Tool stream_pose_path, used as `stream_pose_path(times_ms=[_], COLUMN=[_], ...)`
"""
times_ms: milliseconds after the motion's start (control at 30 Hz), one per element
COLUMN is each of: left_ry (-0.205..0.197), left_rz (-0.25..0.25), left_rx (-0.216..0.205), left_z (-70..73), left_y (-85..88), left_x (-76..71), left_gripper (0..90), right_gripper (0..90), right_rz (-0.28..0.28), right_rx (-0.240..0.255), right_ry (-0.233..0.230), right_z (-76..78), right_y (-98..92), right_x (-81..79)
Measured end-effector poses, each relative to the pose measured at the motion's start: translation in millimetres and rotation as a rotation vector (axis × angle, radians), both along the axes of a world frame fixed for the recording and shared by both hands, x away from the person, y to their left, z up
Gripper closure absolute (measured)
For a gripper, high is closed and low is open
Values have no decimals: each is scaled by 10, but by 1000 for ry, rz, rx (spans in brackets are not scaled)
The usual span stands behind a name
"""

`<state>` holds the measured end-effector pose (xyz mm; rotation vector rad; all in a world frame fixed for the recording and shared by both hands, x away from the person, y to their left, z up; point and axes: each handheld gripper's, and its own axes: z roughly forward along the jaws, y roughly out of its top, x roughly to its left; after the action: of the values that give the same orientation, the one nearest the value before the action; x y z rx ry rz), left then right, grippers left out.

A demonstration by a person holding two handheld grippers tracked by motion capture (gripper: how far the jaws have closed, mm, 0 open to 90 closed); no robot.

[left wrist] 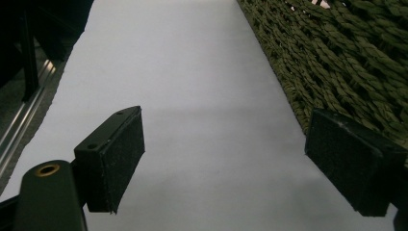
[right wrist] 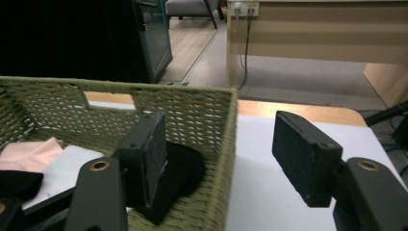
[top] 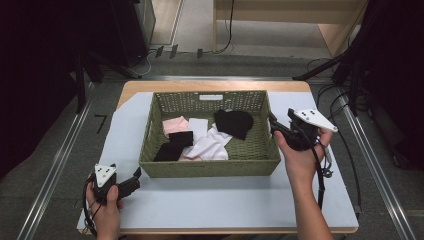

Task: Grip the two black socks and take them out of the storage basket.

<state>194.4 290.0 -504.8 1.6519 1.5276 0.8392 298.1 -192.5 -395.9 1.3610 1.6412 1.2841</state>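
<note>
A green woven basket (top: 210,167) stands in the middle of a white sheet (top: 220,200). It holds a pink cloth (top: 175,124), white cloths (top: 210,147), a black cloth (top: 233,122) at the back right and another black piece (top: 175,145) near the front left. My right gripper (top: 272,122) hovers at the basket's right wall, open. In the right gripper view (right wrist: 221,149) one jaw hangs inside over the black cloth (right wrist: 180,168), the other outside the wall (right wrist: 226,144); nothing is gripped. My left gripper (top: 136,175) rests low at the front left, open and empty (left wrist: 226,159), beside the basket's wall (left wrist: 337,62).
The sheet covers a wooden table (top: 210,85). Metal rails (top: 60,165) run along the floor on both sides. Dark stands (top: 80,75) and cables (top: 350,150) flank the table. A wooden desk (top: 300,15) stands at the back.
</note>
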Motion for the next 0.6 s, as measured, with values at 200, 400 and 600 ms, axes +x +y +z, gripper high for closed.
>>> stream_pose_path(times_ms=[200, 400, 600], left_ry=[4, -2, 20], left_rz=[2, 3, 10], left_rx=[3, 0, -4], left_z=[2, 1, -2], left_y=[-7, -3, -1], left_x=[-1, -4, 23], left_gripper=[149, 150, 150], right_gripper=[383, 386, 408], right_rz=[41, 82, 104], right_rx=[6, 4, 27], right_ry=[7, 16, 3], right_z=[-15, -86, -124], right_y=[223, 457, 587], right_x=[104, 215, 298])
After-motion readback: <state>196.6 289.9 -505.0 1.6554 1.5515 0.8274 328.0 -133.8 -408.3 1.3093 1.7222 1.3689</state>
